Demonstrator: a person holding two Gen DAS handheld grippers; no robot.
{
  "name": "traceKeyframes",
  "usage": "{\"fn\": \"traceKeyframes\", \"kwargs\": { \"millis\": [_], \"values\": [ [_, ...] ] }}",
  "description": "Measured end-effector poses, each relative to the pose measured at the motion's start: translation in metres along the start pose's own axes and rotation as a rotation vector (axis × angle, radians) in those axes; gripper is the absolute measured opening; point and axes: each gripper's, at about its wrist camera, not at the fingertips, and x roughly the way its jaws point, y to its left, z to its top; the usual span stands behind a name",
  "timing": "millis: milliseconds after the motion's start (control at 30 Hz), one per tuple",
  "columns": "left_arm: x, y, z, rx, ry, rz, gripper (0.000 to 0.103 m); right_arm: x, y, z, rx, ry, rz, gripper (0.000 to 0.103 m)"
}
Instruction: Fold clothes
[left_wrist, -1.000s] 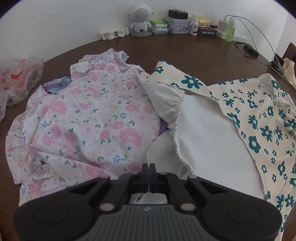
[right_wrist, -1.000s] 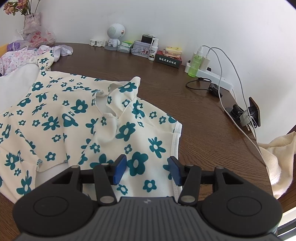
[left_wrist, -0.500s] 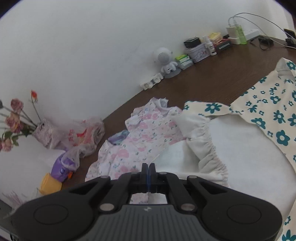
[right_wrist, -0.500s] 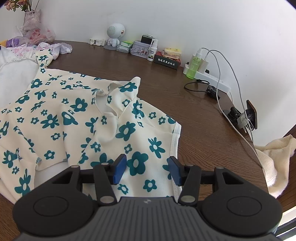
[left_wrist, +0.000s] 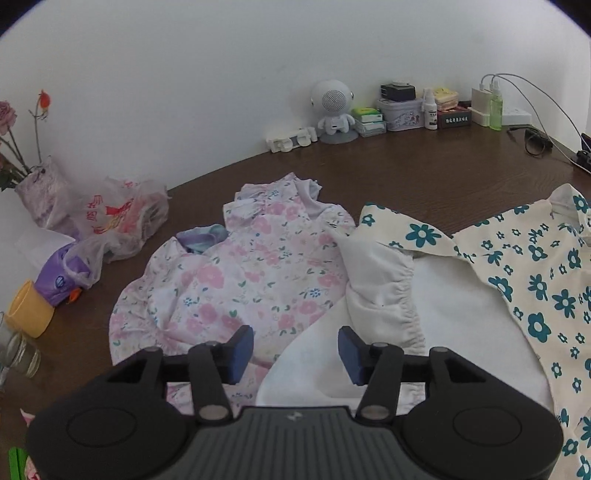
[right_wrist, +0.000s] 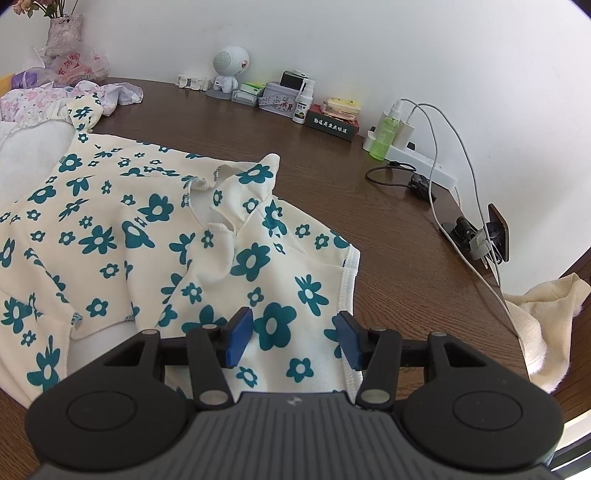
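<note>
A: How far along is the folding?

B: The cream dress (right_wrist: 122, 236) lies spread on the table (right_wrist: 388, 236), one part turned back to show its white lining (left_wrist: 461, 317). The pink dress (left_wrist: 251, 280) lies rumpled beside it.

A: The tools?

B: Left tool (left_wrist: 296, 350) and right tool (right_wrist: 295, 340) both gape, holding nothing.

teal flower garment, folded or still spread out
Mostly spread out. The teal flower garment lies open across the table, with one edge turned back showing its white inside. No neat fold yet.
</note>
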Motion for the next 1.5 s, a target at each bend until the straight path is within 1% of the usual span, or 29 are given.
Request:
{"fn": "traceKeyframes", "kwargs": {
  "millis": [67,200,233,300,333,367,400,533,667,700,733,800,833,867,900,933,1000,1067,1100,1133,1167,1200,1233,1333,1433,1500],
  "values": [
    [0.019,-0.005,0.008,0.044,0.046,-0.021,0.049,0.0,0.0,0.0,0.0,0.0,-0.001,0.05],
    [0.051,0.0,0.013,0.055,0.145,-0.129,0.049,0.0,-0.002,0.0,0.002,0.002,0.007,0.05],
    [0.056,0.001,0.013,0.058,0.159,-0.151,0.049,0.0,-0.002,0.0,0.003,0.002,0.009,0.05],
    [0.059,0.002,0.012,0.061,0.171,-0.17,0.046,0.0,-0.003,0.0,0.006,0.001,0.012,0.05],
    [0.06,0.002,0.012,0.06,0.175,-0.176,0.027,0.0,-0.003,0.0,0.007,0.0,0.012,0.05],
    [0.06,0.002,0.012,0.056,0.176,-0.174,0.003,0.0,-0.003,0.0,0.008,-0.001,0.012,0.05],
    [0.059,0.002,0.012,0.049,0.169,-0.163,0.001,0.0,-0.003,0.0,0.01,-0.002,0.013,0.05],
    [0.039,-0.003,0.014,0.06,0.093,-0.097,0.0,0.001,-0.003,0.0,0.013,-0.004,0.013,0.05],
    [0.012,-0.01,0.015,0.094,0.015,-0.057,0.0,0.001,-0.002,0.001,0.009,-0.003,0.009,0.05],
    [0.009,-0.009,0.015,0.093,0.013,-0.065,0.0,0.001,-0.002,0.002,0.008,-0.003,0.007,0.05],
    [0.009,-0.005,0.015,0.08,0.025,-0.08,0.0,0.002,-0.001,0.002,0.007,-0.003,0.005,0.05],
    [0.014,0.006,0.015,0.022,0.054,-0.12,0.006,0.002,-0.001,0.002,0.011,-0.004,0.004,0.05],
    [0.017,0.011,0.014,-0.007,0.059,-0.143,0.011,0.003,-0.002,0.002,0.013,-0.004,0.005,0.05],
    [0.019,0.014,0.013,-0.015,0.068,-0.16,0.016,0.003,-0.002,0.003,0.014,-0.002,0.007,0.05],
    [0.024,0.015,0.013,-0.013,0.08,-0.159,0.02,0.003,-0.002,0.003,0.015,0.0,0.009,0.05],
    [0.03,0.015,0.012,-0.011,0.093,-0.158,0.027,0.003,-0.003,0.003,0.016,0.002,0.011,0.05],
    [0.04,0.017,0.012,-0.007,0.117,-0.156,0.031,0.003,-0.004,0.004,0.018,0.006,0.015,0.05],
    [0.05,0.019,0.012,-0.004,0.142,-0.157,0.037,0.004,-0.004,0.005,0.019,0.01,0.019,0.05],
    [0.054,0.02,0.012,-0.011,0.153,-0.177,0.038,0.004,-0.005,0.005,0.02,0.012,0.022,0.05],
    [0.057,0.021,0.013,-0.021,0.165,-0.213,0.038,0.004,-0.005,0.005,0.021,0.014,0.024,0.05],
    [0.059,0.022,0.013,-0.031,0.177,-0.249,0.036,0.004,-0.006,0.006,0.022,0.016,0.026,0.05],
    [0.062,0.022,0.013,-0.037,0.186,-0.28,0.03,0.004,-0.006,0.006,0.023,0.018,0.028,0.05],
    [0.06,0.018,0.012,-0.022,0.184,-0.28,0.001,0.005,-0.006,0.006,0.023,0.02,0.03,0.05],
    [0.049,0.002,0.011,0.031,0.149,-0.195,0.0,0.005,-0.008,0.007,0.026,0.026,0.036,0.05],
    [0.028,-0.004,0.01,0.048,0.069,-0.09,0.0,0.006,-0.009,0.009,0.034,0.036,0.047,0.05],
    [0.015,0.003,0.006,0.032,0.018,0.023,0.0,0.006,-0.01,0.008,0.038,0.039,0.049,0.05]
  ]
}}
